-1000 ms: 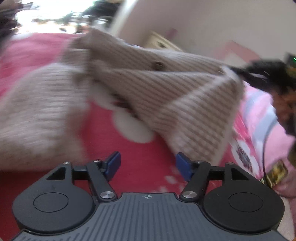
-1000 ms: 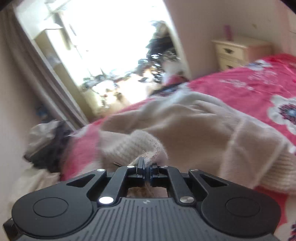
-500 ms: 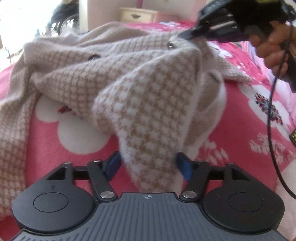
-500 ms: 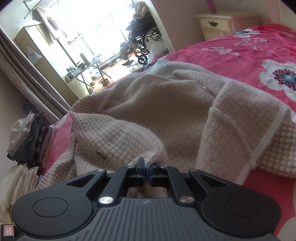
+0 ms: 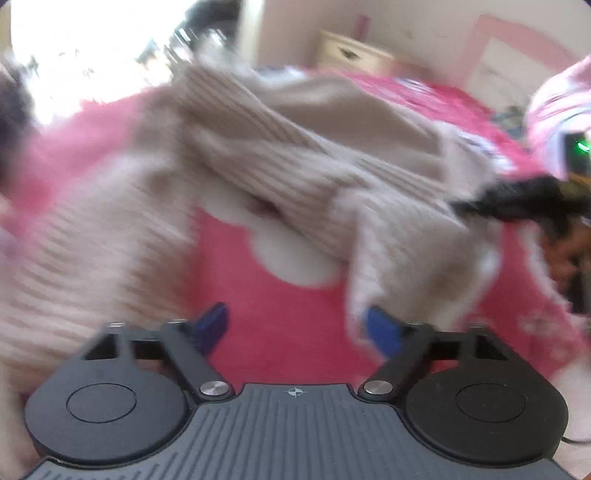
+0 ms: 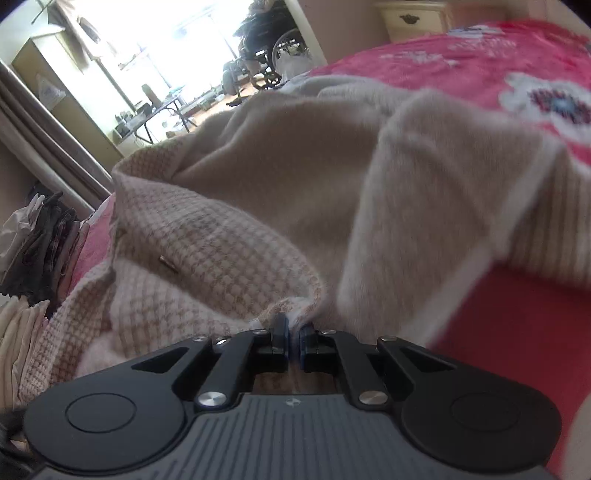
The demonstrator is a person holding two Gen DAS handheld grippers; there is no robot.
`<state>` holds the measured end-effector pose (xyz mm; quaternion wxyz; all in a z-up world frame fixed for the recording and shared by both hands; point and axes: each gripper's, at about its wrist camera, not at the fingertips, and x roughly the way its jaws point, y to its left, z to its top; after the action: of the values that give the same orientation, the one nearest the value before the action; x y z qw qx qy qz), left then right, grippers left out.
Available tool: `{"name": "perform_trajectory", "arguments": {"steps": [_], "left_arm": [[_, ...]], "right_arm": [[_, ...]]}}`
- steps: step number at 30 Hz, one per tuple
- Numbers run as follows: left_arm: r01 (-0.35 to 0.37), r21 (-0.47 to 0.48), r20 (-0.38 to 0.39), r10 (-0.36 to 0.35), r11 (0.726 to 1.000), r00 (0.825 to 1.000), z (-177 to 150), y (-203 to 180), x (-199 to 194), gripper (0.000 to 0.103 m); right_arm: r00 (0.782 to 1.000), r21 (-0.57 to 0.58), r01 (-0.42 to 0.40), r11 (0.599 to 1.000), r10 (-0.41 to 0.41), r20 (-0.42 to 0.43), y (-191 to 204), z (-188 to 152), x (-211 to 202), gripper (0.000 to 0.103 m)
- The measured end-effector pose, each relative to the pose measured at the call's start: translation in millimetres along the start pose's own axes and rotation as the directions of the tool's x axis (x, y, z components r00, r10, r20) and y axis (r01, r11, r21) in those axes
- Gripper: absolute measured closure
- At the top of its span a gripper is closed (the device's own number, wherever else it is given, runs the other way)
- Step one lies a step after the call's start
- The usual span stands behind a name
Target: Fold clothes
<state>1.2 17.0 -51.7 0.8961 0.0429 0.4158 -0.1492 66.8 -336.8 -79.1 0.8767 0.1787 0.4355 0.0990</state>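
A beige and white checked knit cardigan [image 5: 295, 155] lies rumpled across a pink flowered bedspread [image 5: 280, 295]. My left gripper [image 5: 295, 326] is low over the bedspread with its jaws opening wide; nothing is pinched between them, though a hanging fold of the cardigan brushes the right blue pad [image 5: 382, 330]. My right gripper [image 6: 293, 338] is shut on a bunched edge of the cardigan [image 6: 229, 236]. In the left wrist view the right gripper [image 5: 517, 201] shows at the far right, holding that edge up. The left wrist view is blurred.
A cream bedside cabinet [image 6: 413, 16] stands beyond the bed. Stacked clothes [image 6: 33, 251] sit at the left edge of the right wrist view. A wheelchair [image 6: 269, 40] and cluttered table stand by the bright window. A hand [image 5: 565, 254] grips the right tool.
The cardigan fold that lay between my left jaws half a second ago has slipped out, and the jaws stand wider. My right gripper has sunk toward the bed, still clamped on the cardigan edge.
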Motion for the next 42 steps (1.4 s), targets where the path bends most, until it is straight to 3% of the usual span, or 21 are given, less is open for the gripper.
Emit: {"name": "perform_trajectory", "arguments": {"steps": [2, 5, 6, 10, 12, 14, 16, 18, 19, 22, 24, 26, 30, 33, 34, 35, 36, 38, 40, 42], "left_arm": [[-0.139, 0.09, 0.037, 0.136, 0.986, 0.99, 2.7, 2.9, -11.3, 0.003], [-0.299, 0.19, 0.06, 0.293, 0.935, 0.954, 4.0, 9.3, -19.0, 0.001], [-0.319, 0.203, 0.044, 0.317, 0.926, 0.947, 2.7, 12.8, -15.8, 0.0], [-0.29, 0.182, -0.06, 0.305, 0.94, 0.951, -8.9, 29.4, 12.9, 0.002], [-0.287, 0.23, -0.094, 0.315, 0.93, 0.944, -19.6, 28.8, 29.0, 0.007], [-0.292, 0.27, -0.115, 0.331, 0.918, 0.937, -28.1, 27.9, 38.4, 0.023], [-0.286, 0.25, -0.121, 0.323, 0.925, 0.939, -29.9, 32.7, 35.9, 0.039], [-0.302, 0.221, -0.116, 0.332, 0.927, 0.936, -22.2, 39.6, 26.8, 0.067], [-0.316, 0.204, -0.11, 0.342, 0.927, 0.933, -15.5, 43.9, 20.4, 0.075], [-0.38, 0.093, -0.035, 0.384, 0.92, 0.923, 19.8, 67.8, -17.9, 0.084], [-0.437, 0.019, 0.024, 0.437, 0.899, 0.899, 47.3, 89.7, -46.8, 0.09], [-0.503, -0.052, 0.075, 0.505, 0.863, 0.86, 77.2, 120.2, -78.6, 0.092], [-0.651, -0.093, 0.116, 0.658, 0.753, 0.744, 123.0, 180.4, -112.5, 0.093], [-0.654, -0.112, -0.036, 0.654, 0.748, 0.755, 133.8, 222.6, -94.2, 0.082], [-0.643, -0.104, -0.087, 0.637, 0.758, 0.766, 134.3, 231.9, -85.5, 0.079], [-0.626, -0.115, -0.125, 0.614, 0.772, 0.78, 134.8, 240.4, -80.5, 0.076], [-0.59, -0.168, -0.131, 0.576, 0.789, 0.807, 135.5, 246.9, -84.1, 0.067], [-0.515, -0.276, -0.135, 0.498, 0.811, 0.856, 136.4, 260.0, -92.5, 0.061], [-0.446, -0.393, -0.134, 0.429, 0.804, 0.893, 136.4, 274.9, -106.1, 0.057], [-0.416, -0.473, -0.135, 0.403, 0.777, 0.905, 137.8, 287.7, -117.5, 0.056]], "right_arm": [[0.998, -0.03, 0.033, 0.999, -0.032, 0.046, 8.2, -12.6, 0.4, 0.096], [0.995, 0.042, 0.015, 0.999, -0.019, 0.095, 1.4, -22.5, -1.3, 0.096], [0.995, 0.08, -0.003, 0.997, -0.005, 0.099, -5.4, -23.8, -1.2, 0.096], [0.993, 0.185, -0.054, 0.981, 0.034, 0.112, -27.7, -25.2, 0.6, 0.096], [0.992, 0.223, -0.07, 0.972, 0.045, 0.117, -34.4, -27.4, 1.0, 0.095], [0.992, 0.236, -0.069, 0.969, 0.041, 0.122, -36.2, -29.5, 0.9, 0.095], [0.992, 0.239, -0.062, 0.969, 0.032, 0.125, -35.2, -30.7, 0.3, 0.094], [0.991, 0.236, -0.055, 0.97, 0.025, 0.128, -33.0, -31.0, -0.1, 0.094], [0.991, 0.235, -0.054, 0.971, 0.024, 0.13, -32.6, -31.1, -0.4, 0.094], [0.991, 0.238, -0.057, 0.97, 0.026, 0.132, -33.8, -31.5, -1.3, 0.094], [0.991, 0.243, -0.062, 0.968, 0.03, 0.134, -35.4, -31.7, -1.9, 0.094], [0.991, 0.243, -0.062, 0.968, 0.029, 0.134, -36.2, -31.5, -3.1, 0.094], [0.991, 0.236, -0.062, 0.97, 0.031, 0.133, -34.3, -30.5, -1.9, 0.094], [0.992, 0.232, -0.065, 0.97, 0.037, 0.124, -34.1, -30.0, 0.9, 0.094], [0.992, 0.23, -0.066, 0.971, 0.038, 0.121, -34.3, -29.9, 1.4, 0.094], [0.992, 0.23, -0.067, 0.971, 0.039, 0.12, -34.5, -29.9, 1.5, 0.093], [0.992, 0.231, -0.067, 0.971, 0.04, 0.12, -34.7, -29.9, 1.5, 0.093], [0.992, 0.234, -0.068, 0.97, 0.041, 0.12, -35.7, -29.8, 1.3, 0.091], [0.992, 0.247, -0.071, 0.966, 0.042, 0.118, -38.7, -29.9, 1.1, 0.091], [0.992, 0.268, -0.082, 0.96, 0.052, 0.116, -42.8, -29.7, 1.8, 0.09]]}}
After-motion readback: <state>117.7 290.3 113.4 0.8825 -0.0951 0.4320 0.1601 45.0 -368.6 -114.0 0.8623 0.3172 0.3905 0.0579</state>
